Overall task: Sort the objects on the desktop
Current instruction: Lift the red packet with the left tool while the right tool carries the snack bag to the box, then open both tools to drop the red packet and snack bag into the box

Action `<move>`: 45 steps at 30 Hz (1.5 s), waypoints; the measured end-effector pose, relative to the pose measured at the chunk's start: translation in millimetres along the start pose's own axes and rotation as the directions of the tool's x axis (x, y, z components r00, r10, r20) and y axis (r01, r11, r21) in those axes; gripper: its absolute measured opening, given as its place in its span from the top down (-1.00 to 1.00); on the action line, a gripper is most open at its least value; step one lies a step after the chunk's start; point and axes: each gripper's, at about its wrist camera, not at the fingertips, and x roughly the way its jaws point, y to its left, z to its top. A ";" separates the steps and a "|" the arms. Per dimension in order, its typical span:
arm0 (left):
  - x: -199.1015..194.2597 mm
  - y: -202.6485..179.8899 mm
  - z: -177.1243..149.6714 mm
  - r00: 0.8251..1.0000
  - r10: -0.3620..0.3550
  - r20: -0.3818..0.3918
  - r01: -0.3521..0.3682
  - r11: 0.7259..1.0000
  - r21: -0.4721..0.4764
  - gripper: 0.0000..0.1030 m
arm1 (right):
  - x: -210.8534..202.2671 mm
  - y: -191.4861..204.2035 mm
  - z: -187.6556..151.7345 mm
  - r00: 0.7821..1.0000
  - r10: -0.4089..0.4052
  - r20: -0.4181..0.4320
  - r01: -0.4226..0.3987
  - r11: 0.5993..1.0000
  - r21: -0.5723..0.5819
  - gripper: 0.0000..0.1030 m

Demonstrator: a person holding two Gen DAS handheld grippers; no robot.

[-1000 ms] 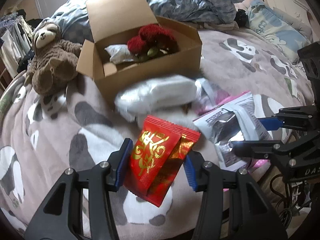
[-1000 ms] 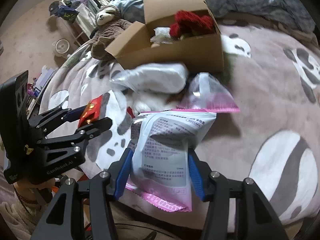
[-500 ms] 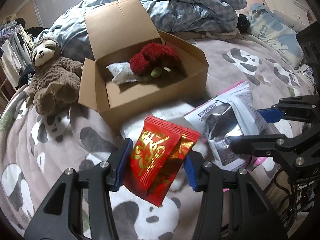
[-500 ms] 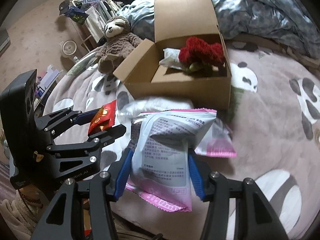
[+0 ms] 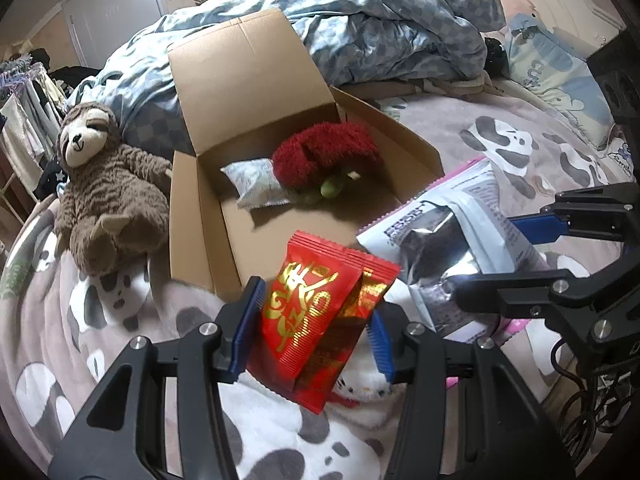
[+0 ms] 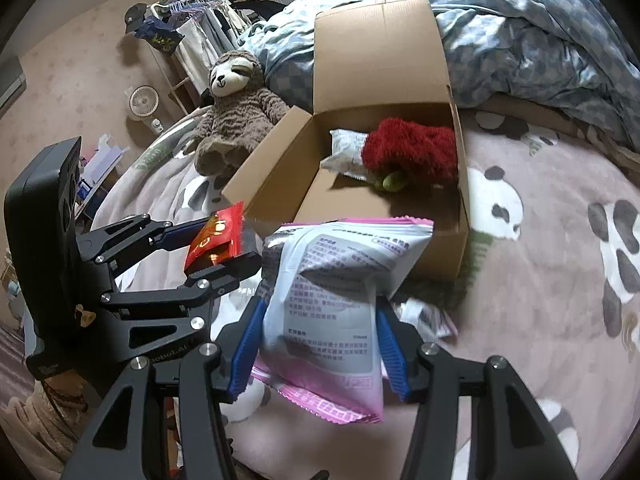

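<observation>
My left gripper [image 5: 314, 330] is shut on a red snack packet with gold lettering [image 5: 316, 312], held in the air just in front of the open cardboard box [image 5: 200, 216]. Beside it, my right gripper [image 6: 320, 344] is shut on a white and pink snack bag [image 6: 332, 300], also raised before the box [image 6: 460, 216]. Inside the box lie a red fuzzy plush [image 5: 324, 152] with a green part and a small white packet [image 5: 256, 178]. Each view shows the other gripper: the right one [image 5: 520, 252] with its bag, the left one [image 6: 216, 240] with the red packet [image 6: 216, 236].
A brown sloth plush [image 5: 108, 184] sits left of the box on the panda-print blanket [image 5: 520, 148]. A crumpled blue checked duvet [image 5: 360, 28] lies behind the box. More packets lie on the blanket under the grippers [image 6: 424, 316]. A clothes rack and a small fan [image 6: 142, 102] stand beyond the bed.
Both grippers have risen and moved toward the box with their packets still held. The box interior now shows more fully, and the loose bags on the blanket have dropped below view.
</observation>
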 end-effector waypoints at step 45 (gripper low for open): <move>144.7 74.5 124.0 0.991 0.105 -0.087 -0.102 0.994 0.030 0.09 | 96.7 -40.7 180.7 0.996 -0.087 -0.015 0.086 0.994 -0.073 -0.06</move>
